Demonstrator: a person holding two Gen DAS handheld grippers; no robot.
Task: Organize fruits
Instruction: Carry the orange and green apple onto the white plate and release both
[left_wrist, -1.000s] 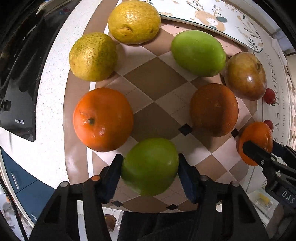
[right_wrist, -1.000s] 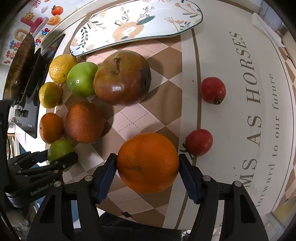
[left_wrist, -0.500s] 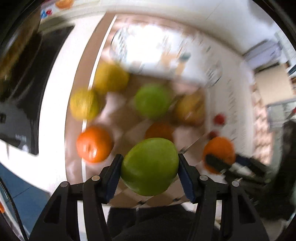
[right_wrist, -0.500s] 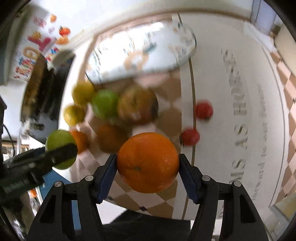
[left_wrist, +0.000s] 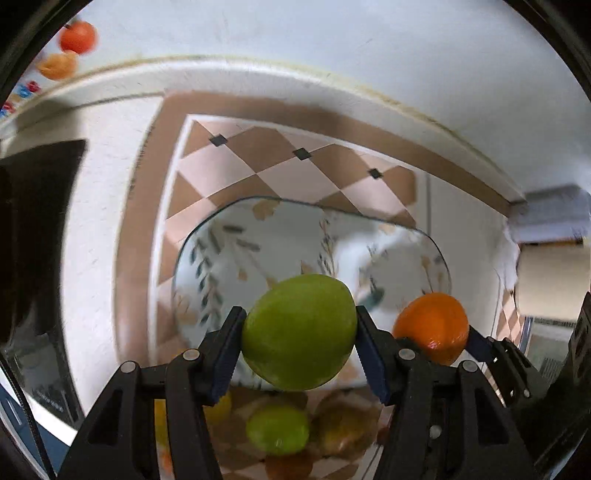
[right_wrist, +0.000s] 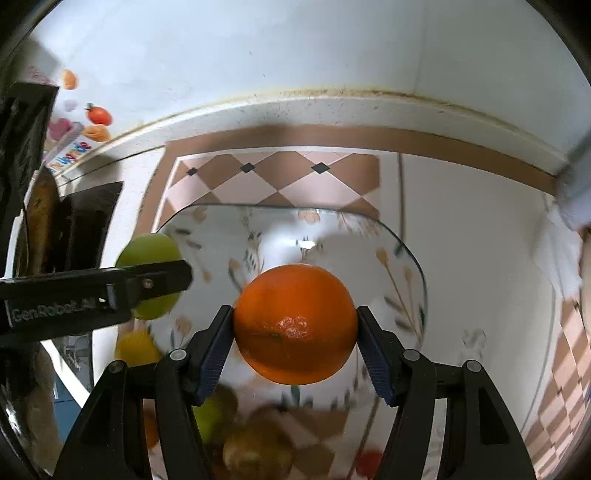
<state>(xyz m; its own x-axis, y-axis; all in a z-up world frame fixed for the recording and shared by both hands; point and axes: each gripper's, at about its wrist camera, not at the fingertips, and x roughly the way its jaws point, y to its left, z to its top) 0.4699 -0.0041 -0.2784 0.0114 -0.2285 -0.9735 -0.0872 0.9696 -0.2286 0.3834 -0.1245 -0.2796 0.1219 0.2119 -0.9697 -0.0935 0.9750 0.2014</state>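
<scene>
- The left gripper (left_wrist: 299, 334) pinches a green fruit (left_wrist: 300, 332) at its widest girth, one blue pad on each flank, so the round skin cannot roll out.
- The right gripper (right_wrist: 295, 325) clamps an orange (right_wrist: 295, 324) the same way, pads on opposite sides.
- Both fruits hang in the air over the near part of a floral plate (right_wrist: 402, 254), which lies on the chequered mat (right_wrist: 273, 177) by the wall; judging by the task, the plate is where they are meant to go.
- The two grippers sit side by side, each fruit over its own half of the plate, likely so they land apart.
- The plate looks bare so far.
- Other fruit (left_wrist: 277, 428) lies blurred on the mat below the jaws, not yet sorted.
- Both grippers point steeply down, which suits lowering before release.
</scene>
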